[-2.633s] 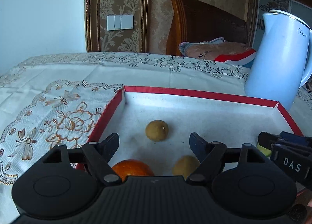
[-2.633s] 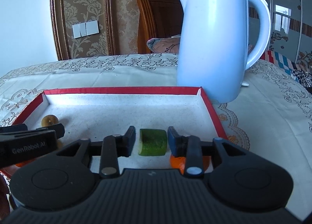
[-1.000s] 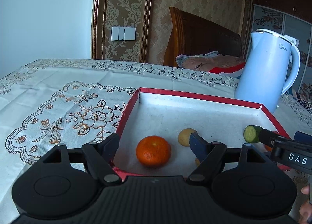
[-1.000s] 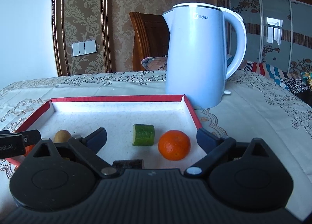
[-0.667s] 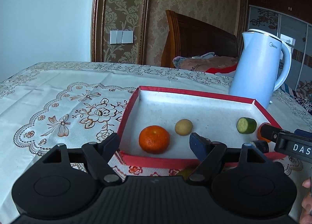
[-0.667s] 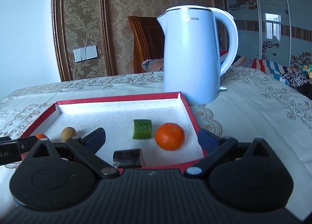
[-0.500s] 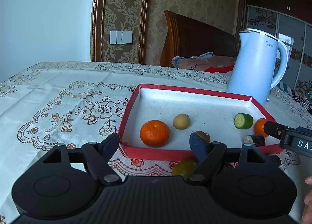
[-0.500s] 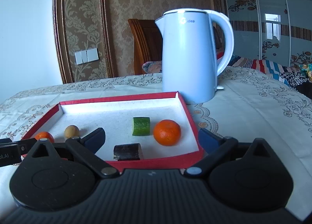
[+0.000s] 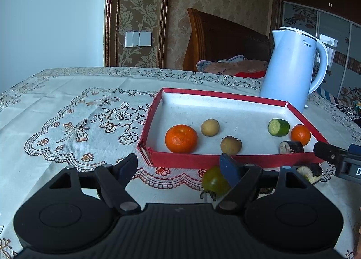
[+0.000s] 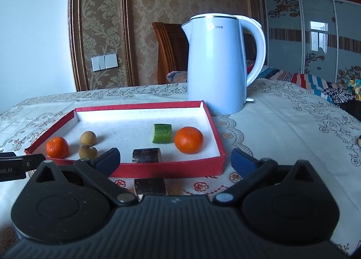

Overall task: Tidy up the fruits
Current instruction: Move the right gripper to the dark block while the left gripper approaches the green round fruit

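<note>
On the left, the left gripper [image 9: 178, 164] hangs half-spread and empty over the patterned tabletop [image 9: 67, 105], pulled back to just short of the red tray [image 9: 225, 160]; a second ago its fingers reached over the tray's near wall. Inside the tray, from left to right, lie a large orange [image 9: 181, 138], two small tan fruits [image 9: 210, 127] close together, a green cucumber piece [image 9: 278, 127], a dark cut piece [image 9: 291, 147] and a smaller orange [image 9: 300, 134]. That retreat has brought two stragglers into view on the cloth outside the near wall: a green tomato-like fruit [image 9: 214, 182], partly behind the left gripper's right finger, and further right another dark cut piece [image 10: 150, 186] between the right gripper's fingers but untouched. The right gripper [image 10: 176, 160] has also backed away, and its jaws have just been opening to their widest, holding nothing. The white kettle [image 10: 216, 67] stands beyond the tray's far right corner. Most of the produce seems sorted; I judge the two pieces outside are next.
</note>
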The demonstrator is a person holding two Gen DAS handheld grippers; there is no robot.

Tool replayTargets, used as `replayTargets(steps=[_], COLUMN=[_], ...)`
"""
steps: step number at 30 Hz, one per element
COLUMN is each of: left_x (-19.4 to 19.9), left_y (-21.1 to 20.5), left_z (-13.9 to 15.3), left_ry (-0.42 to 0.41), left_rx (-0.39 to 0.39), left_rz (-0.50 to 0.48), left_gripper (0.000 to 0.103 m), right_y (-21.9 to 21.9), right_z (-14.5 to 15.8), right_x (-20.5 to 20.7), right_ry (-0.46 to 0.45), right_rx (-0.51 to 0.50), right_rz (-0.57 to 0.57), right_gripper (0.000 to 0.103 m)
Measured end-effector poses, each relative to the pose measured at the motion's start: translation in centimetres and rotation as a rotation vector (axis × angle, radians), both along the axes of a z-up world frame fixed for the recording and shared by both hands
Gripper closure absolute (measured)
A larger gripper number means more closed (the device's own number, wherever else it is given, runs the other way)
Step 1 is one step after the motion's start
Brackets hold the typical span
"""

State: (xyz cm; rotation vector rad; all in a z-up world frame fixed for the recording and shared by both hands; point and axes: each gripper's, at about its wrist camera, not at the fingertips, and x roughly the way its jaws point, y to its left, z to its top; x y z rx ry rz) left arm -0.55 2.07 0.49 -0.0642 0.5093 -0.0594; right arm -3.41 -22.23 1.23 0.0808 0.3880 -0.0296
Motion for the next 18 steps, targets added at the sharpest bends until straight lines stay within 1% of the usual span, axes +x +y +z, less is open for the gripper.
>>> replayTargets(steps=[8,12,15,18], left_x=[0.1,0.1,0.2,0.2], left_y=[0.2,-0.1,-0.1,-0.1], left_z=[-0.4,-0.5,-0.6,-0.6], left_ry=[0.035,0.04,0.045,0.044], left_rx=[-0.016,0.0,0.003,0.005], left_rz=[-0.015,-0.015,-0.012,-0.005], left_gripper=[0.023,0.023,0.023,0.02], right_y=[-0.9,-1.6,-2.5,-3.4], right_z=[-0.3,-0.7,-0.9,-1.1], right_x=[-0.5,-1.2,-1.8,-1.9], right_ry=[0.018,0.037,0.03,0.057], right_rx=[0.029,0.041,0.078,0.11], right_rz=[-0.018,-0.022,-0.034,-0.052], right_gripper=[0.0,0.0,0.0,0.0])
